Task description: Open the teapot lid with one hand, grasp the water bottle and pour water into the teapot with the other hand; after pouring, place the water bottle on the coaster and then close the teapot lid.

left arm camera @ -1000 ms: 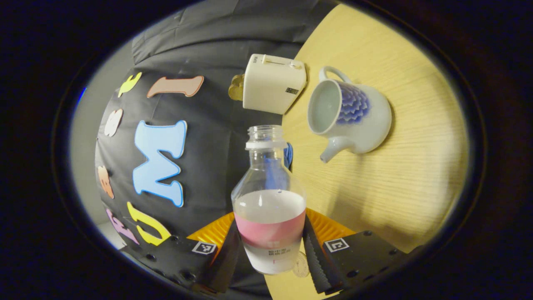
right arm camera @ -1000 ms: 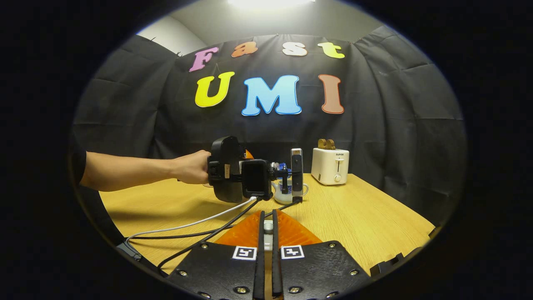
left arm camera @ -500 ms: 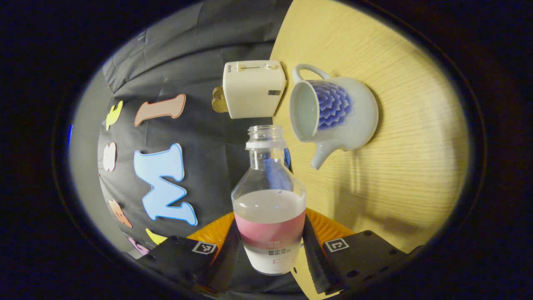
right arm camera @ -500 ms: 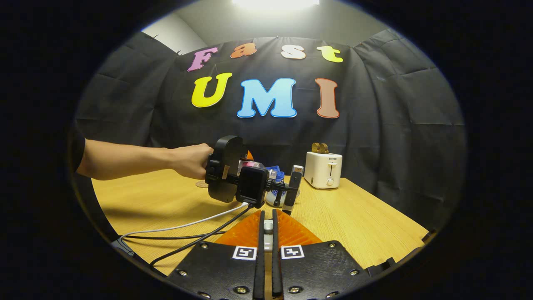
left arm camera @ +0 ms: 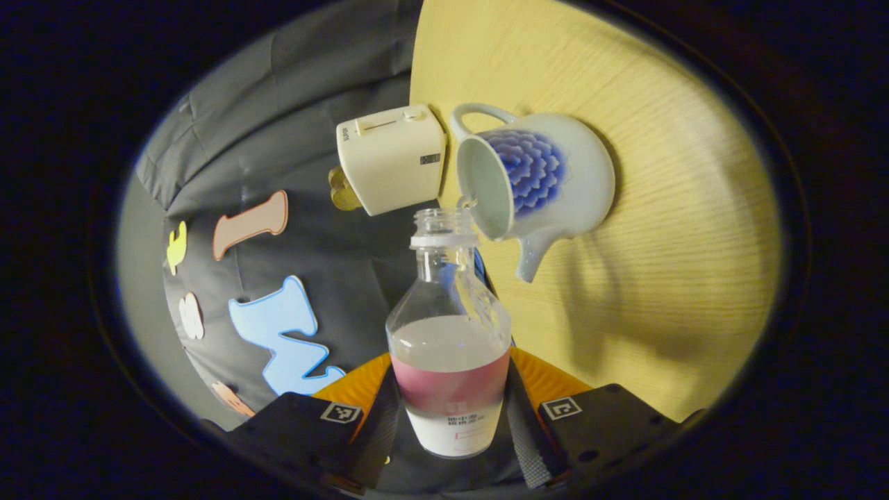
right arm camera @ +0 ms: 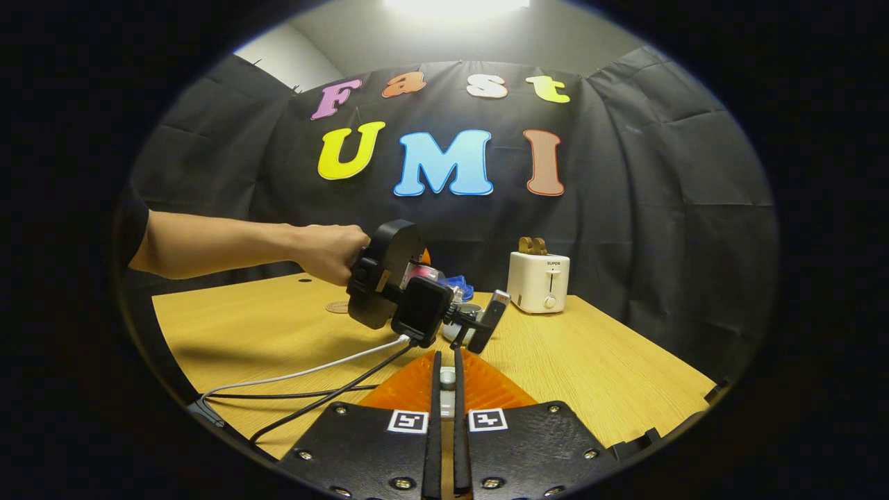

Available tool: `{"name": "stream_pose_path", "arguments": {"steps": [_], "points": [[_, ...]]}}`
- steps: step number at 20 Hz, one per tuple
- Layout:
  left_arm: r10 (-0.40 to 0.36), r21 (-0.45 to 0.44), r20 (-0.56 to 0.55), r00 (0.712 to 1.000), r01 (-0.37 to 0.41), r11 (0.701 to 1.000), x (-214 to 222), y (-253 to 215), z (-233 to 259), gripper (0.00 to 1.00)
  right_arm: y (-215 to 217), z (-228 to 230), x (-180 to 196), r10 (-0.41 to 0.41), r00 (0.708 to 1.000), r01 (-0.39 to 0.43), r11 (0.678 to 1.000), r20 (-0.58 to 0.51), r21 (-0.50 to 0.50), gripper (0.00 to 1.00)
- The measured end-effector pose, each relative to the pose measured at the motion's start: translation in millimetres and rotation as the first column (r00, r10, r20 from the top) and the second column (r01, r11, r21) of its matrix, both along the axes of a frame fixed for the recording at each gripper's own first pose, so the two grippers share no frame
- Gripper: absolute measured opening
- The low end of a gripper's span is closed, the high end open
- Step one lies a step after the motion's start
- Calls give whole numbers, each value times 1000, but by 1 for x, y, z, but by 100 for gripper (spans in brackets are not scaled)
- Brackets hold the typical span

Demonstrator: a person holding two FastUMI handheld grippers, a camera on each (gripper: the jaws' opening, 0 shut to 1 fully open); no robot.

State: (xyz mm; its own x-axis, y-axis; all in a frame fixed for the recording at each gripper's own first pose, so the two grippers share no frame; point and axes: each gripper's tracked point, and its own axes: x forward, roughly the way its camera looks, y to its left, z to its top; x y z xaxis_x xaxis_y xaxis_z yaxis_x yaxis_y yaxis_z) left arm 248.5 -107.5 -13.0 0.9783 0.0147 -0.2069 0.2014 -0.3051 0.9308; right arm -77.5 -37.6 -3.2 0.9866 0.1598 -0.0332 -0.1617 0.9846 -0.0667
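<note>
One water bottle [left arm camera: 449,333] tilted, mouth at open teapot [left arm camera: 535,177] rim, water spilling in

Bright ceiling light [right arm camera: 455,5] glares overhead; my pale wooden table [left arm camera: 667,229] carries soft shadows, and fisheye edges bend hard.

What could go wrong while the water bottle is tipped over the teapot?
Water is just leaving the water bottle by the rim of the teapot, so some might spill onto the table. The right gripper pinches something small, probably the lid; it could slip.
</note>
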Motion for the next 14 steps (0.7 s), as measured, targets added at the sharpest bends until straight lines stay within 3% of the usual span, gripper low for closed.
{"name": "stream_pose_path", "arguments": {"steps": [14], "points": [[-24, 130, 12, 1000, 22, 991, 4, -5, 9, 86, -3, 4, -2, -9, 1000, 9, 1000, 11, 5, 7]]}}
